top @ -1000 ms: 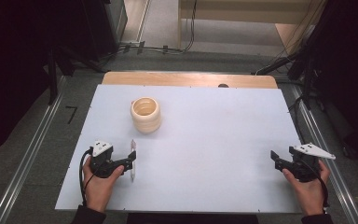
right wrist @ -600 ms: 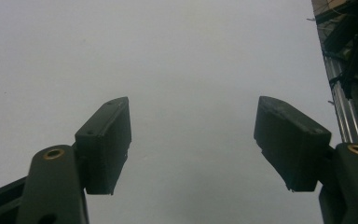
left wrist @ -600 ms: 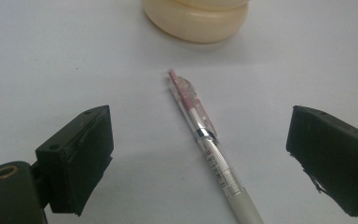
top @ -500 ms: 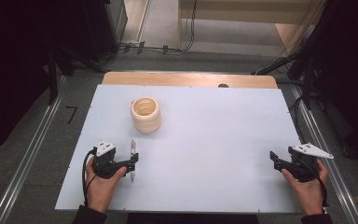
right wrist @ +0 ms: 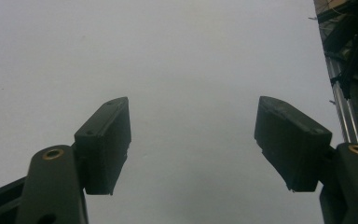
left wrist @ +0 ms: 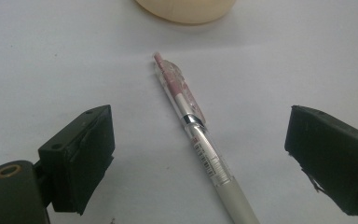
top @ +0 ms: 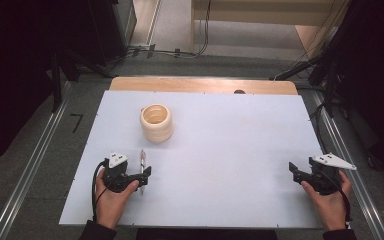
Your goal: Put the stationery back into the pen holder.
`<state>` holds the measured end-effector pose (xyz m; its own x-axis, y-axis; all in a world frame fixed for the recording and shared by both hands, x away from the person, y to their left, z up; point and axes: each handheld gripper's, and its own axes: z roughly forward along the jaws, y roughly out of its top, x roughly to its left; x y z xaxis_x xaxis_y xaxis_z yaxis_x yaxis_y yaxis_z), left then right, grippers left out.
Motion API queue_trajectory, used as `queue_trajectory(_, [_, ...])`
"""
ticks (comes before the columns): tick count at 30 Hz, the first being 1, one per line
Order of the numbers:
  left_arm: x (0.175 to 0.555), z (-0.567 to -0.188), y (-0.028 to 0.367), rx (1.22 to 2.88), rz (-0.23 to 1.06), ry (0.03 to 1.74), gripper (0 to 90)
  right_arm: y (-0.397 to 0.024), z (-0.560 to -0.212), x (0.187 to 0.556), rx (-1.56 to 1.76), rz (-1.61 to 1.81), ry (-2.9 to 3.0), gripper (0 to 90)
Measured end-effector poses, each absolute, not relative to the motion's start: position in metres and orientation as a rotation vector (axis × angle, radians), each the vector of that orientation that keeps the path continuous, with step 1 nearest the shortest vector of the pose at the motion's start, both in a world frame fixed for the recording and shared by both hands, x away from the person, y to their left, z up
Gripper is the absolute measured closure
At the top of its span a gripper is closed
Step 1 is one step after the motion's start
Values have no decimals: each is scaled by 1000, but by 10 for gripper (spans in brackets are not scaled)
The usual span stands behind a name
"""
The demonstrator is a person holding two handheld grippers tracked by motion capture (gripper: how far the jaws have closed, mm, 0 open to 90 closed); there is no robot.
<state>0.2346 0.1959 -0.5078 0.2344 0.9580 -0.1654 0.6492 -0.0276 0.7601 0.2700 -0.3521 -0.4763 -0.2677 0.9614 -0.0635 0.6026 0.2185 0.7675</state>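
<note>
The pen (left wrist: 200, 140) lies flat on the table (top: 230, 150), just short of the cup (top: 156, 121); the left gripper (left wrist: 200, 158) straddles it, jaws wide, likely lining up a grasp; the right gripper (top: 300, 175), also wide, idles far right of the cup.

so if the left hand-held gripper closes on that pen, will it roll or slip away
The pen looks like a stiff, round plastic barrel, so a nudge could roll it on the smooth table. Its clip may stop the roll early. It lies between the open jaws of the left hand-held gripper, and the glossy barrel might slip.
</note>
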Motion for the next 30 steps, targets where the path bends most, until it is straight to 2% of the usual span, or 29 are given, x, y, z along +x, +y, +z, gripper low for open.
queue_trajectory(20, [235,-510,190,1796,519,1497,144,-351,-476,270,1427,857,1958,259])
queue_trajectory(30, [236,-512,187,1833,519,1508,218,-350,-477,271,1432,850,1960,259])
